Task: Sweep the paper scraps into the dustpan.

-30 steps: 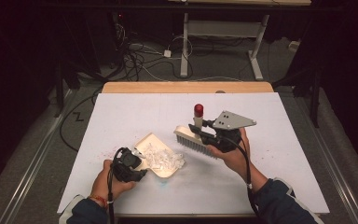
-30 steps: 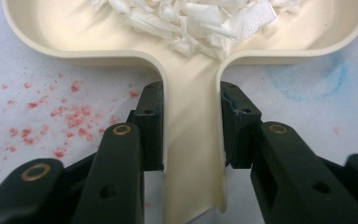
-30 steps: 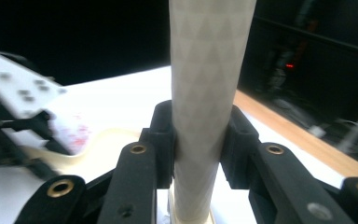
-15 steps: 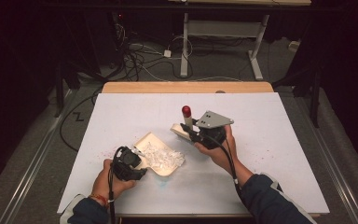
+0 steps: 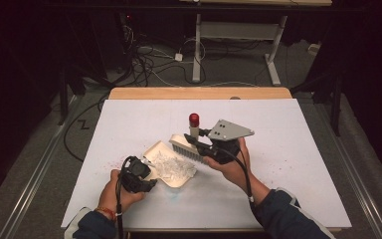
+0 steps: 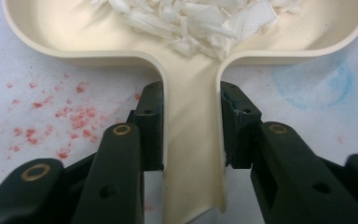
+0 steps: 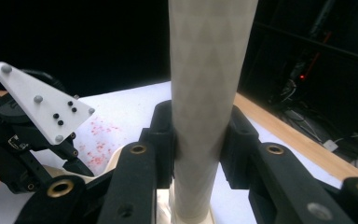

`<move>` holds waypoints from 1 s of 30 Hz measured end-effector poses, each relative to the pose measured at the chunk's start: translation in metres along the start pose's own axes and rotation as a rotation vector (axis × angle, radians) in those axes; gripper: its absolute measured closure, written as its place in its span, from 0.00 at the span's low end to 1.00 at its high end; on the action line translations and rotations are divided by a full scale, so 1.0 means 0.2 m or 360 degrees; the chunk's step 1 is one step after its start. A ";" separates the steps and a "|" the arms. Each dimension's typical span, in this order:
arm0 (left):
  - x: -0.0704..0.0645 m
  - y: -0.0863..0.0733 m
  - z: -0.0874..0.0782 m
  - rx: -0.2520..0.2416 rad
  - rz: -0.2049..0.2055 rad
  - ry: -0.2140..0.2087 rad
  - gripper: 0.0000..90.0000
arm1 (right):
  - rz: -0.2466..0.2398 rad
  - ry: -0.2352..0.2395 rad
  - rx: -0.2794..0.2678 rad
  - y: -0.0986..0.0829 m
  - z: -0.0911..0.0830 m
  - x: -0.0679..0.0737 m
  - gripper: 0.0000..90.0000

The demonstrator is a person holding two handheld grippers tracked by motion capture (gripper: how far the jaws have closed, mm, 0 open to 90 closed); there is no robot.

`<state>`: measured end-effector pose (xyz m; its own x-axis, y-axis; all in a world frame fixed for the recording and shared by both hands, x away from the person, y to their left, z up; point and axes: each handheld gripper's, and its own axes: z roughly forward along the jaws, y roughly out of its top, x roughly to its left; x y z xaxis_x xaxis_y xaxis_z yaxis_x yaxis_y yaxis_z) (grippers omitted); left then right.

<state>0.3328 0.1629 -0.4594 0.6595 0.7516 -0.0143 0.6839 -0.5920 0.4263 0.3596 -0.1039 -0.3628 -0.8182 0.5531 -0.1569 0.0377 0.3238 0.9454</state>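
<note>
your left gripper (image 5: 146, 175) has its fingers (image 6: 150, 122) clenched on the cream dustpan (image 5: 165, 160) handle; white shreds (image 5: 175, 168) lie in it, red specks (image 6: 77, 121) dot the white tabletop (image 5: 288, 134). your right gripper (image 5: 205, 147) grasps the brush (image 5: 189, 145) handle beside it. cables (image 5: 149, 55) cross the dark floor behind.
</note>
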 end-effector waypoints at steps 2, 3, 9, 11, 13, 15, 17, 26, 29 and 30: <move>0.00 0.00 0.00 0.0006 0.0001 0.0003 0.71 | 0.0014 -0.0016 -0.0031 0.00 -0.05 -0.02 0.79; 0.00 0.00 0.00 0.0011 0.0003 0.0004 0.71 | 0.0019 -0.0023 -0.0044 0.00 -0.08 -0.02 0.79; -0.01 0.01 0.00 0.0018 0.0001 0.0021 0.71 | 0.0005 -0.0086 0.0023 -0.06 -0.20 -0.02 0.79; -0.02 0.01 0.00 0.0016 -0.0002 0.0022 0.71 | 0.0013 -0.0081 0.0057 -0.10 -0.23 -0.03 0.79; -0.02 0.01 0.00 0.0023 0.0000 0.0028 0.71 | 0.0030 -0.0067 0.0094 -0.13 -0.26 -0.03 0.79; -0.02 0.01 0.00 0.0022 -0.0002 0.0028 0.71 | 0.0035 -0.0075 0.0124 -0.15 -0.28 -0.01 0.79; -0.03 0.01 0.00 0.0020 -0.0012 0.0029 0.71 | 0.0041 -0.0090 0.0148 -0.17 -0.27 0.00 0.79; -0.04 0.02 0.00 0.0011 -0.0041 0.0037 0.71 | -0.0009 -0.0011 0.0156 -0.12 -0.11 0.16 0.79; -0.04 0.02 -0.01 0.0014 -0.0028 0.0033 0.71 | -0.0063 0.0014 0.0165 -0.08 -0.06 0.21 0.79; -0.03 0.02 -0.01 0.0010 -0.0031 0.0028 0.71 | -0.0095 0.0004 0.0167 -0.08 -0.05 0.22 0.79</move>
<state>0.3304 0.1557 -0.4560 0.6403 0.7681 -0.0064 0.6987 -0.5789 0.4204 0.3180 -0.0927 -0.3811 -0.8223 0.5284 -0.2112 0.0486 0.4349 0.8991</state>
